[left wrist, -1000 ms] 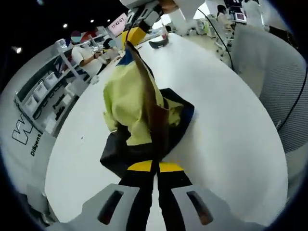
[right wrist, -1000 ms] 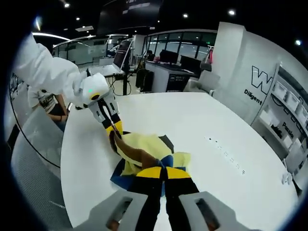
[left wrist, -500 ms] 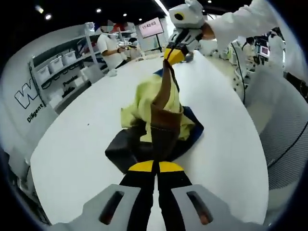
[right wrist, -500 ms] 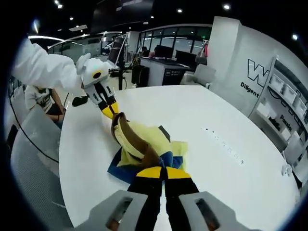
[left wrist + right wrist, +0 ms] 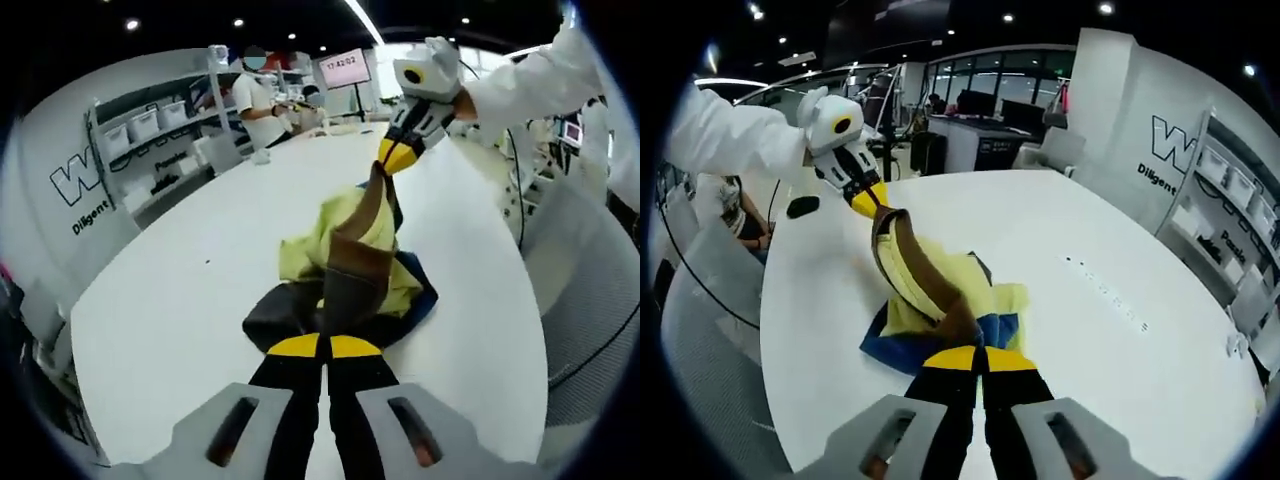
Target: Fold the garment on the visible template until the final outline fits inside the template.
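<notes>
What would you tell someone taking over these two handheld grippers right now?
Left gripper: shut on the garment's brown band.
Right gripper: shut on the same band's other end.
The garment, yellow, navy and brown, is bunched on the white table, the band stretched between the grippers above it.
Done: nothing folded that I can see.
Left: spread it, fold it. I can't make out a template.

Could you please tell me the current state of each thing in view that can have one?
Garment: bunched on the table, unfolded, its brown band pulled taut between both grippers.
Left gripper: shut on the brown band.
Right gripper: shut on the band's other end.
Table: white, bearing the garment.
</notes>
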